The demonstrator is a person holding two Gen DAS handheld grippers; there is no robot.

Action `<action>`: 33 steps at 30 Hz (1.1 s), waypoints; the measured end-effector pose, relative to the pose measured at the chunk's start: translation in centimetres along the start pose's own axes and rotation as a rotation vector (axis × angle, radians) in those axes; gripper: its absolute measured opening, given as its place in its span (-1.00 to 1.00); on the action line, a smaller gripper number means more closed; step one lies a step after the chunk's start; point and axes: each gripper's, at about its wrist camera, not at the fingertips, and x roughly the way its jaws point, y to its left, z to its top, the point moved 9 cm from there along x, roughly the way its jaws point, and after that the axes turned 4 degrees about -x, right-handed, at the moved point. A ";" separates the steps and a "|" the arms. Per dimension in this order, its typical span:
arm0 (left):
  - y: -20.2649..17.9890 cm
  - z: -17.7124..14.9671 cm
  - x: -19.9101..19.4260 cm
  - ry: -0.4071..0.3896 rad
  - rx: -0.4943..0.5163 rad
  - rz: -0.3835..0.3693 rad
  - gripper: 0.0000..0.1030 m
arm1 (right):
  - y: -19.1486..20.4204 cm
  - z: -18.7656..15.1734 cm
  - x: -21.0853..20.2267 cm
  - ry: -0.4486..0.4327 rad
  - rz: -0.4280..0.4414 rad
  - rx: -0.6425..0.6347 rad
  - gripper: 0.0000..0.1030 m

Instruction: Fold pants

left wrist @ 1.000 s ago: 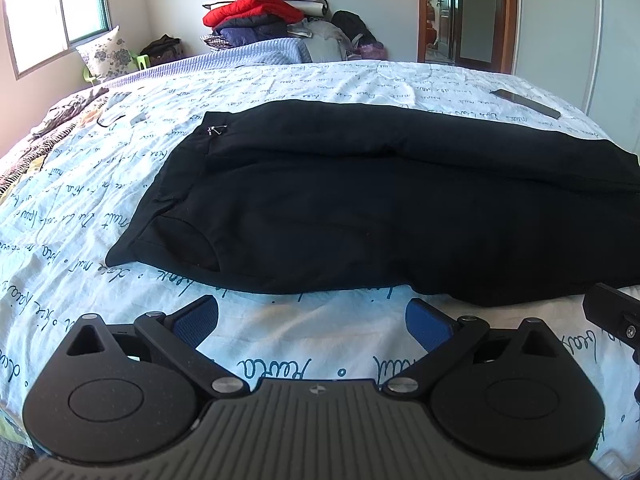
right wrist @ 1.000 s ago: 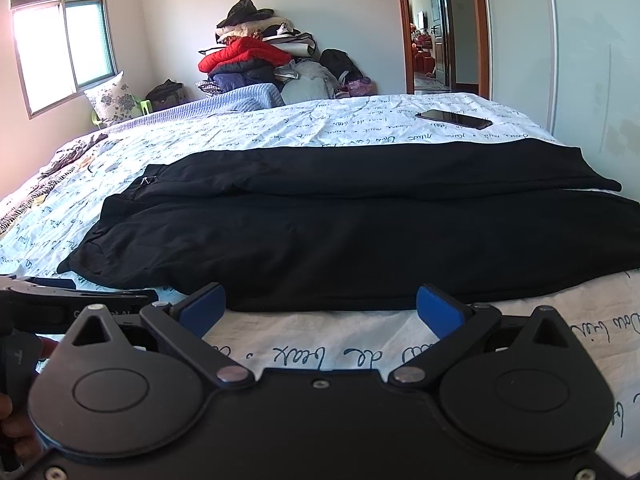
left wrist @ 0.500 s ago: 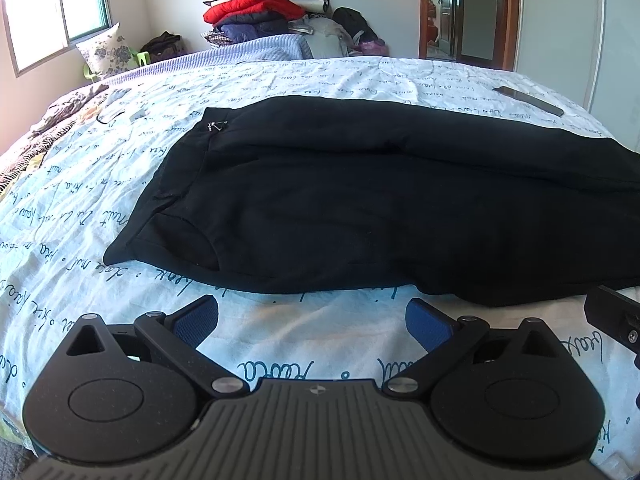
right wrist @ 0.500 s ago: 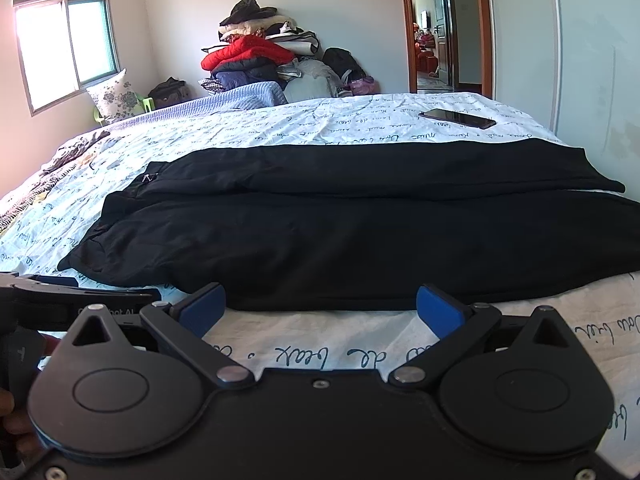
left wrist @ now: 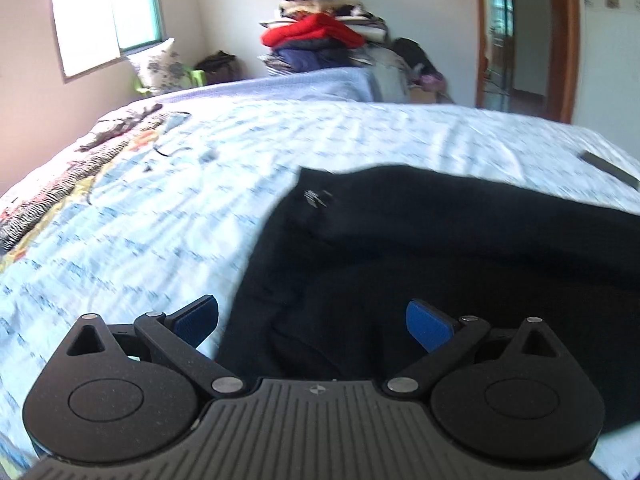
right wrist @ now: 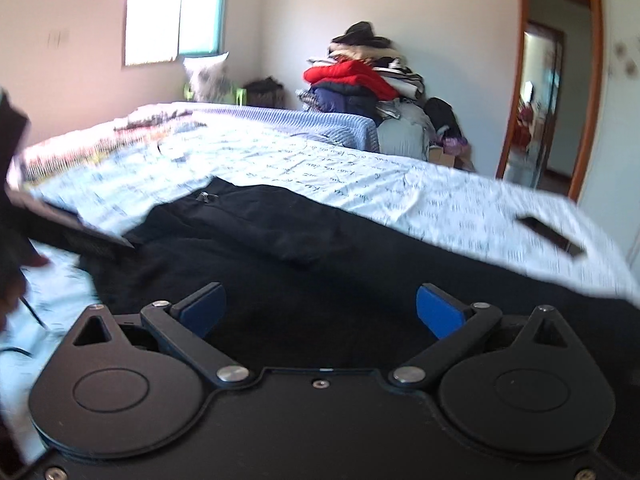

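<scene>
Cotton bedsheet [left wrist: 360, 136]: pale, printed with rows of handwriting, it covers the bed and carries everything else in the scene.
Black pants [left wrist: 440, 248]: a dark, soft-looking pair spread flat across the sheet, waist end toward the left with a small metal zip pull [left wrist: 316, 197] showing near it, legs running off to the right; one leg appears to lie doubled over the other lengthwise.
Clothes pile [right wrist: 356, 80]: red, navy and grey garments stacked against the far wall, well apart from the work.
Left gripper [left wrist: 312, 320]: jaws spread wide, nothing between the blue pads; it hangs low over the waist end, one pad above bare sheet and the other above black fabric.
Right gripper [right wrist: 320, 312]: likewise spread and empty, low over the middle of the pants.
Phone [right wrist: 550, 236]: dark slab on the sheet beyond the pants, near the right edge of the bed.
Step in hand: judging by both tools low over the cloth, the approach to a grasp for a crosswise fold.
Next move calls for: each pair of pads to straddle and pinch an edge, taking both layers together, so the doubled leg does not slide apart when lifted.
</scene>
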 end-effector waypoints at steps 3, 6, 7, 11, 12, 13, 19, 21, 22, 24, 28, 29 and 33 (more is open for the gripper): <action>2.4 2.6 2.6 -0.010 0.026 0.027 0.94 | -0.7 2.2 3.9 0.014 0.022 -0.041 1.00; 4.3 5.2 5.3 -0.034 0.066 0.074 0.92 | -0.6 4.0 8.3 0.040 0.095 -0.109 1.00; 4.9 5.9 6.3 -0.036 0.078 0.092 0.91 | -0.4 4.5 9.9 0.047 0.117 -0.130 1.00; 6.7 7.6 10.0 0.003 0.061 0.108 0.88 | 1.3 6.3 15.9 0.080 0.270 -0.204 0.98; 7.1 7.7 10.9 0.025 0.040 0.094 0.88 | 1.7 6.9 17.4 0.088 0.303 -0.215 0.98; 7.1 7.8 11.7 0.045 0.020 0.072 0.88 | 1.9 7.4 18.8 0.099 0.325 -0.222 0.98; 6.7 7.3 14.5 0.123 0.008 0.003 0.91 | 2.3 9.9 27.5 0.219 0.474 -0.163 0.97; 6.4 7.4 15.0 0.135 0.020 -0.001 0.91 | 2.6 10.0 29.8 0.273 0.522 -0.143 0.97; 6.1 7.5 15.4 0.146 0.023 -0.010 0.91 | 2.9 9.9 30.7 0.296 0.535 -0.138 0.96; 5.4 7.9 16.0 0.183 0.010 -0.030 0.91 | 3.8 9.3 31.6 0.338 0.568 -0.152 0.59; 3.2 9.7 17.1 0.228 -0.060 -0.140 0.91 | 5.9 9.0 29.6 0.290 0.562 -0.315 -0.53; 2.6 10.3 17.4 0.236 -0.090 -0.169 0.91 | 6.5 8.9 28.8 0.267 0.540 -0.379 -0.63; 0.6 11.9 19.8 0.308 -0.238 -0.256 0.90 | 8.3 8.2 25.8 0.179 0.463 -0.557 -0.69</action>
